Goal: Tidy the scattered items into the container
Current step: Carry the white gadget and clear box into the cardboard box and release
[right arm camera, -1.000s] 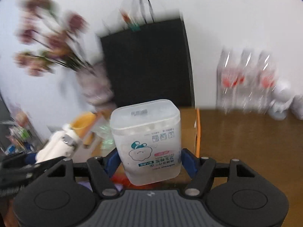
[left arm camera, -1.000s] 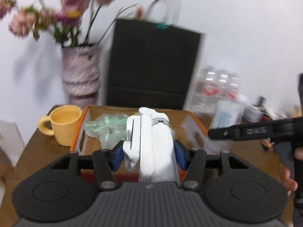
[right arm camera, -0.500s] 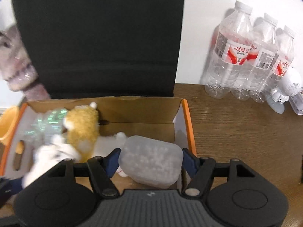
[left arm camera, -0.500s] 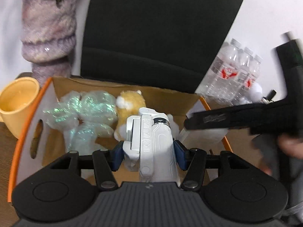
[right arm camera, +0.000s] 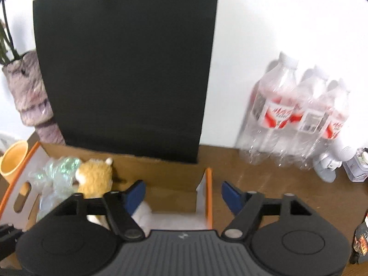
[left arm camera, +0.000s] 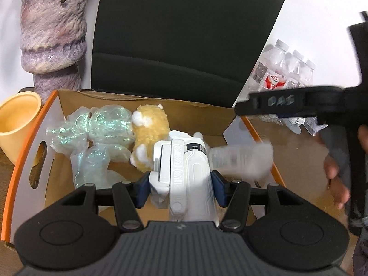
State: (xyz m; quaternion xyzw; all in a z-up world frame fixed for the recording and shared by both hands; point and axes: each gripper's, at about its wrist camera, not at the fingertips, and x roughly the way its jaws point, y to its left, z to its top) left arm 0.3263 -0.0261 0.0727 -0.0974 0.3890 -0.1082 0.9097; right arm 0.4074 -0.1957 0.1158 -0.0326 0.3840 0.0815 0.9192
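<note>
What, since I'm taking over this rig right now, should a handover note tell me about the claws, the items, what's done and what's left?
Left claw: shut on the white device, held above the cardboard box.
Right claw: open, its jaws have just been opening, nothing between them.
Items: the plush toy and the bubble wrap lie in the box; the translucent tub shows blurred at the box's right side.
Done: plush toy and wrap are in.
Left: probably release the device into the box. Whether other items remain cannot be told.

One cardboard box (left arm camera: 58,105), one plush toy (left arm camera: 150,126), one yellow mug (left arm camera: 18,117), one vase (left arm camera: 53,30), three water bottles (right arm camera: 296,119), one black bag (left arm camera: 184,34).
</note>
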